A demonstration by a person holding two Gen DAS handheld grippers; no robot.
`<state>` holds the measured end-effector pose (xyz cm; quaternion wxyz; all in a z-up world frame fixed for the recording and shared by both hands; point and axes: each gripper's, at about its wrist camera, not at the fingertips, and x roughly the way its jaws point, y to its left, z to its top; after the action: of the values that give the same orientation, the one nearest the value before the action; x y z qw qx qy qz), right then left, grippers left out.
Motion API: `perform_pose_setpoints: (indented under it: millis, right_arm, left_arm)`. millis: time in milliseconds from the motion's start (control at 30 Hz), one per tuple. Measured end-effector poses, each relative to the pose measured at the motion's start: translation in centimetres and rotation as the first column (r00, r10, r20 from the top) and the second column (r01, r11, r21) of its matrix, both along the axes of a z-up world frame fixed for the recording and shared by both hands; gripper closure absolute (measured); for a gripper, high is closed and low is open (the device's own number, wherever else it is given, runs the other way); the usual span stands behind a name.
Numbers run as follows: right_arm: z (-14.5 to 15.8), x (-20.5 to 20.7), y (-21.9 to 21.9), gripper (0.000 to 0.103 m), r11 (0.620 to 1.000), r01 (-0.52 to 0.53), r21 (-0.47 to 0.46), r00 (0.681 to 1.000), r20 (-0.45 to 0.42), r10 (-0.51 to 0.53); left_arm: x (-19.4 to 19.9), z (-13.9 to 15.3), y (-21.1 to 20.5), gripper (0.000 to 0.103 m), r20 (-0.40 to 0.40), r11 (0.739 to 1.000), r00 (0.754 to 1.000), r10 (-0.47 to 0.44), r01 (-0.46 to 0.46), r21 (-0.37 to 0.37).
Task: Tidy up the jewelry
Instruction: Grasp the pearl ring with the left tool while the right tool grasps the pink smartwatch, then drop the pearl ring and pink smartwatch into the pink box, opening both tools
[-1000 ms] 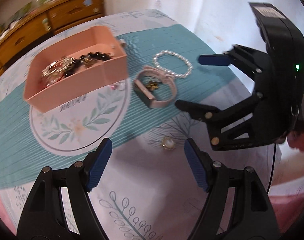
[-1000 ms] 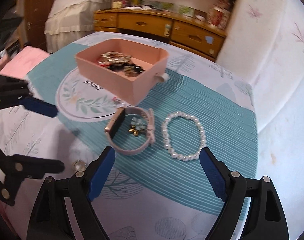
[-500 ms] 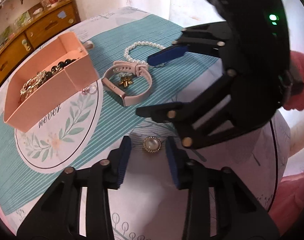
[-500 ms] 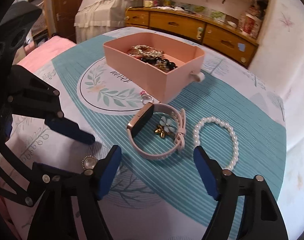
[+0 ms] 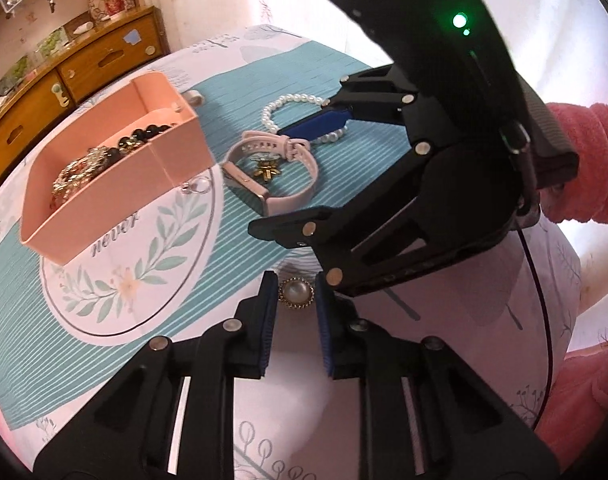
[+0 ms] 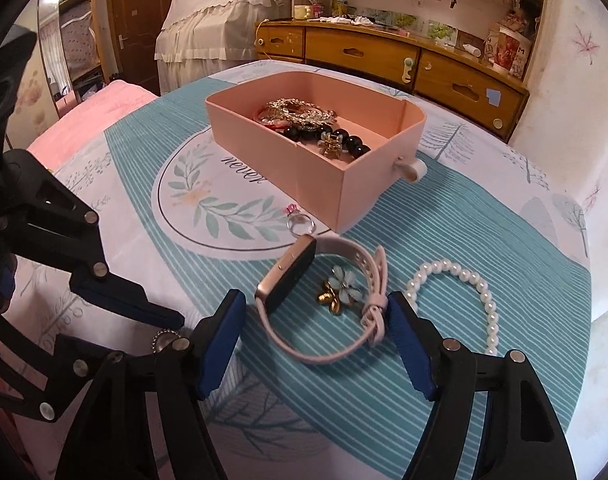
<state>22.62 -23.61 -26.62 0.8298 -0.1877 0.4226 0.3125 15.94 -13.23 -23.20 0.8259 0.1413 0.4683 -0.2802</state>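
My left gripper (image 5: 295, 295) has its blue pads closed against both sides of a round pearl brooch (image 5: 295, 293) lying on the tablecloth. My right gripper (image 6: 316, 320) is open, its fingers on either side of a pink smartwatch (image 6: 304, 280) that loops around a flower earring (image 6: 340, 290). A pearl bracelet (image 6: 464, 292) lies to the right of the watch. A small ring (image 6: 299, 222) lies by the pink drawer box (image 6: 316, 176), which holds several pieces of jewelry. The right gripper also shows in the left wrist view (image 5: 291, 176), close above the left one.
The round table has a teal and white cloth (image 6: 484, 220); its edge drops off to the right. A wooden dresser (image 6: 424, 60) stands behind, and a bed (image 6: 207, 12) at the back left. A pink sleeve (image 5: 584, 168) is at the right.
My left gripper has moved forward and closed from wide open onto the pearl brooch. My right gripper has come closer and lowered around the pink watch.
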Motion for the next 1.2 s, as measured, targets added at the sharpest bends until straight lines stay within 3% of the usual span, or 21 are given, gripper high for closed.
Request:
perform_pose_setpoints:
  millis: [67,167,367,633,933,1033,1200]
  right_arm:
    - [0.0,0.3,0.4,0.032,1.000,0.005,0.000,1.000,-0.002,-0.005]
    - [0.1,0.5,0.6,0.046,1.000,0.015,0.006,1.000,0.003,-0.015]
    - [0.4,0.3,1.3,0.050,1.000,0.019,-0.014,1.000,0.017,-0.019]
    - [3.7,-0.3,2.5,0.050,1.000,0.014,0.026,0.996,0.082,-0.016]
    - [7.5,-0.4,5.7,0.056,0.996,-0.030,0.086,0.987,0.158,0.016]
    - [9.1,0.1,6.6,0.056,0.990,-0.020,0.141,0.982,0.188,-0.007]
    - [11.2,1.3,8.2,0.056,0.979,0.042,0.201,0.968,0.234,-0.090]
  left_arm:
    - [-0.1,0.4,0.5,0.087,0.012,1.000,1.000,0.015,-0.015,-0.006]
    - [-0.3,1.1,1.3,0.086,0.033,0.999,0.999,0.034,-0.033,-0.017]
    - [-0.2,2.6,3.0,0.086,0.080,0.997,0.994,0.070,-0.068,-0.028]
    - [0.1,5.3,5.8,0.086,0.172,0.993,0.978,0.120,-0.122,0.000]
    - [2.0,10.0,9.6,0.086,0.276,0.974,0.934,0.228,-0.223,-0.051]
    - [3.2,11.1,10.8,0.086,0.307,0.954,0.903,0.300,-0.293,-0.071]
    - [5.3,12.0,12.8,0.086,0.281,0.910,0.866,0.414,-0.386,-0.151]
